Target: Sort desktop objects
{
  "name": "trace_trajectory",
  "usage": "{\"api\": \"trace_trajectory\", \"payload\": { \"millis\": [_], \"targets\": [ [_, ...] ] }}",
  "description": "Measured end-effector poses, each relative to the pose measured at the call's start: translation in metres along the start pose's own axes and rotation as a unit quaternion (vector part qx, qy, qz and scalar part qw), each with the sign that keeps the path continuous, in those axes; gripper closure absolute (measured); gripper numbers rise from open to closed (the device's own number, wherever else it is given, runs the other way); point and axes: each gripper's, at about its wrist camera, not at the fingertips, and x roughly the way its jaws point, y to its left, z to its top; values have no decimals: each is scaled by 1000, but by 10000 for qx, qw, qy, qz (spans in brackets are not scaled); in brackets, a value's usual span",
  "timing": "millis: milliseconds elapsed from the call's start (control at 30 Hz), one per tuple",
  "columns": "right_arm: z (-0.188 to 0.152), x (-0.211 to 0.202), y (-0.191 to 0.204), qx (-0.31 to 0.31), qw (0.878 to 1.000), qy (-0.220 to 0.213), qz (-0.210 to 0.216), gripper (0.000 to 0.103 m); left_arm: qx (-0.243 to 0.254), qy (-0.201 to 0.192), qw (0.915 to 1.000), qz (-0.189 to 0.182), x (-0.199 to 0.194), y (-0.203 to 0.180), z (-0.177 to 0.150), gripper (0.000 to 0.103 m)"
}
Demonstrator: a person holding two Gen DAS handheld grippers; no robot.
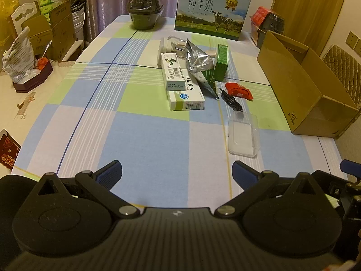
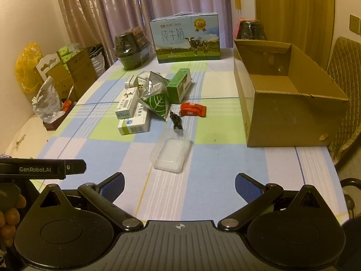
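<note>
The left gripper (image 1: 177, 169) is hanging over the near edge of the table (image 1: 146, 140), its matte black linkage arms spreading wide and its 2 blue ribbed pads standing far apart with nothing between them. The right gripper (image 2: 179, 184) is doing the same beside it, jaws fully apart and empty over the checked cloth, whose soft blue, green and white squares are running away from the camera. Just ahead a clear, rounded rectangular plastic case (image 2: 170, 155) is lying flat, and a coiled black cable (image 2: 176, 122) is touching its far end. Beyond the cable a glossy red packet (image 2: 193, 109) is sitting near a crinkled silver foil pouch (image 2: 155, 97) with a green leaf print. Left of the pouch 2 white cardboard medicine boxes (image 1: 180, 85) are lying stacked crosswise, and a green carton (image 2: 179, 85) is leaning behind the pouch, with a white plug adapter (image 2: 133, 82) lying next to it. To the right an open brown corrugated cardboard box (image 2: 286, 103) is standing on the table, well apart from the pile, its inside bare in the right wrist view. At the far edge a printed milk carton case (image 2: 187, 37) with a carry handle is standing upright, flanked by dark, film-wrapped, faceted tubs (image 2: 130, 48).
</note>
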Motion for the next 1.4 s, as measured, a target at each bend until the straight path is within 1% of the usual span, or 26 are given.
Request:
{"api": "trace_trajectory", "payload": {
  "millis": [800,1400],
  "targets": [
    [-2,2,-1,6,10000,57,-23,2,-48,24,10000,8,-2,2,-1,1],
    [-2,8,1,23,9998,197,-6,2,-78,59,10000,3,-2,4,-1,1]
  ]
}}
